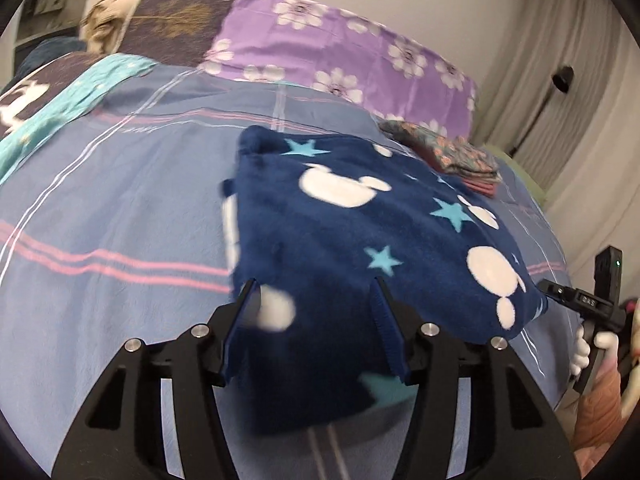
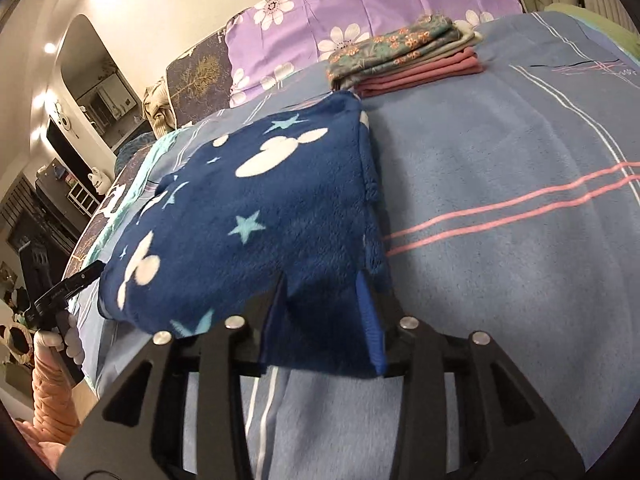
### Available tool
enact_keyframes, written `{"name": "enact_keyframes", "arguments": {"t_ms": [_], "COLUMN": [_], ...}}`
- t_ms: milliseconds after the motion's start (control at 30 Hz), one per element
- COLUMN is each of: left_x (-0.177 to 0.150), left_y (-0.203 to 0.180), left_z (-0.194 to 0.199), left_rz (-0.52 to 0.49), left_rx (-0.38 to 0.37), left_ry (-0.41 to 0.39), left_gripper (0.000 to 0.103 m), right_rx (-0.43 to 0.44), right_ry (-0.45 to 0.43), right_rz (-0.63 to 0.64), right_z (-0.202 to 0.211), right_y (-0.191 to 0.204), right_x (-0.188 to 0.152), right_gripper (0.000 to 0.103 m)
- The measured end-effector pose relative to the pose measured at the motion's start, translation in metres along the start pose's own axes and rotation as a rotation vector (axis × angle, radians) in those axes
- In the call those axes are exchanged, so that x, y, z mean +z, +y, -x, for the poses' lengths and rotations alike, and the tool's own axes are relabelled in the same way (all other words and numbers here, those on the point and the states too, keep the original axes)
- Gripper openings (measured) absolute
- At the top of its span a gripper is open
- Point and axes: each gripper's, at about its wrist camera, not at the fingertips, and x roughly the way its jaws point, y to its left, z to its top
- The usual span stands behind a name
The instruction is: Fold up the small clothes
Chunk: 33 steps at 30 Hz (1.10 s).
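Observation:
A navy fleece garment (image 1: 360, 232) with white mouse heads and light blue stars hangs over the blue striped bedsheet (image 1: 120, 200). My left gripper (image 1: 314, 292) is shut on its near edge, with fabric bunched between the fingers. My right gripper (image 2: 322, 280) is shut on the garment (image 2: 240, 200) at its other near corner. Both hold the near edge lifted off the bed while the far part rests on the sheet (image 2: 500, 160). The right gripper also shows at the right edge of the left wrist view, and the left gripper at the left edge of the right wrist view.
A stack of folded clothes (image 2: 408, 56), floral on top and pink below, lies at the far side of the bed (image 1: 460, 156). Purple flowered pillows (image 1: 340, 52) line the headboard. Curtains (image 1: 560, 60) hang at right. A teal cloth (image 1: 72, 100) lies far left.

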Motion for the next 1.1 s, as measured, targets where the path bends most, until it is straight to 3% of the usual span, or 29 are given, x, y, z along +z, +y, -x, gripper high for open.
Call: {"name": "enact_keyframes", "arguments": {"t_ms": [367, 667, 767, 800, 833, 933, 1000, 1100], "left_x": [-0.045, -0.051, -0.047, -0.046, -0.045, -0.029, -0.017, -0.015], "left_y": [0.031, 0.039, 0.04, 0.038, 0.036, 0.024, 0.017, 0.006], "left_z": [0.019, 0.012, 0.005, 0.003, 0.002, 0.019, 0.038, 0.042], "left_rz": [0.1, 0.164, 0.183, 0.179, 0.17, 0.115, 0.08, 0.007], "left_rx": [0.048, -0.068, -0.102, -0.121, -0.139, -0.115, -0.123, -0.07], "left_ry": [0.038, 0.048, 0.043, 0.043, 0.045, 0.001, -0.047, -0.022], "left_gripper": [0.057, 0.058, 0.057, 0.052, 0.034, 0.013, 0.009, 0.009], "right_rx": [0.026, 0.004, 0.036, 0.043, 0.05, 0.035, 0.044, -0.002], "right_ry": [-0.023, -0.057, -0.046, -0.046, -0.046, -0.066, -0.098, -0.111], "right_rz": [-0.016, -0.066, -0.093, -0.093, -0.089, -0.077, -0.088, -0.07], "right_z": [0.005, 0.013, 0.009, 0.007, 0.005, 0.003, 0.012, 0.019], "right_y": [0.002, -0.011, -0.014, -0.013, -0.012, -0.007, -0.008, -0.01], "right_x": [-0.015, -0.015, -0.013, -0.012, -0.01, -0.006, -0.006, -0.008], "right_gripper": [0.059, 0.058, 0.06, 0.061, 0.06, 0.002, 0.0, 0.0]}}
